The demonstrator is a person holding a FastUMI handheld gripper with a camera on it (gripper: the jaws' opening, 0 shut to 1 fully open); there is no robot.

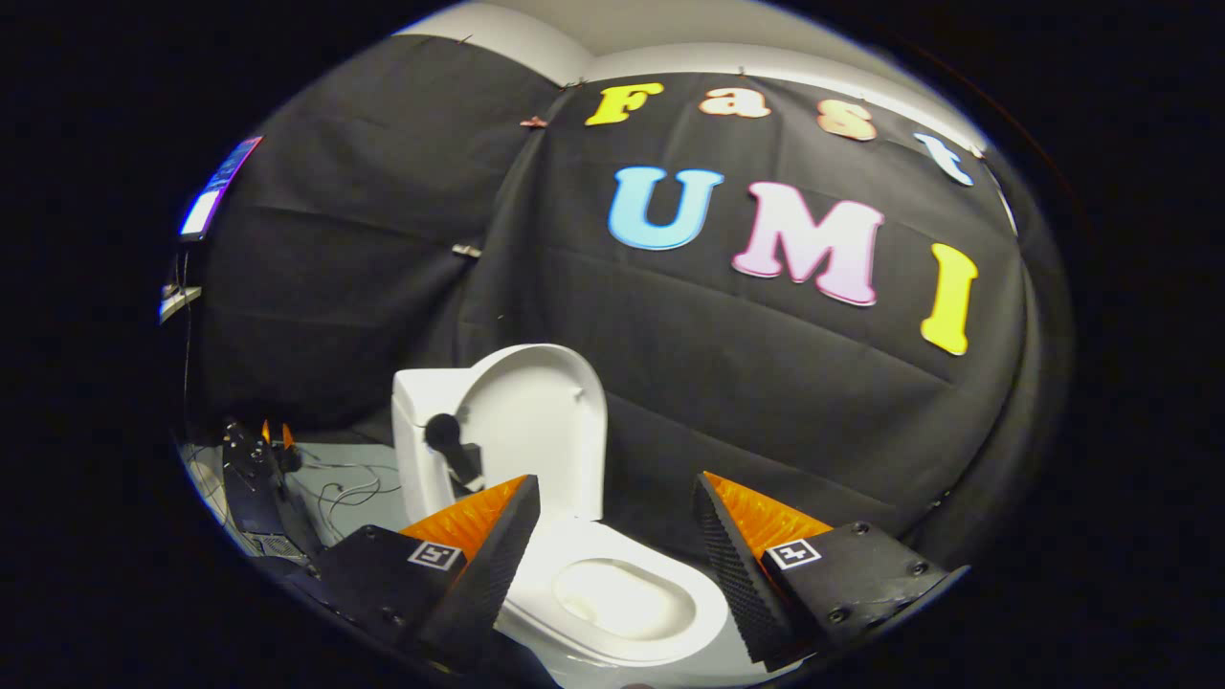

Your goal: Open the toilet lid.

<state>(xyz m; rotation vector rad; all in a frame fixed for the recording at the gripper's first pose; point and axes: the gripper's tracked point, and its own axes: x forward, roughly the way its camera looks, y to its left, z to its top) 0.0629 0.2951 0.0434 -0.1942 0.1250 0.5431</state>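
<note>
Black cloth wall (766,383) hung all round the booth, with loose cables (349,488) on the pale floor (368,512) at 9 o'clock. The gripper (612,536) sat wide open, holding nothing. The white toilet (612,598) stood between the fingers, its lid (536,421) upright at 11 o'clock.

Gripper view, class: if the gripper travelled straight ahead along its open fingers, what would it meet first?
Probably the toilet seat, lying between the fingers of the open gripper; the raised lid stands beyond. Depth is uncertain.

No readable text, labels (or numbers)
</note>
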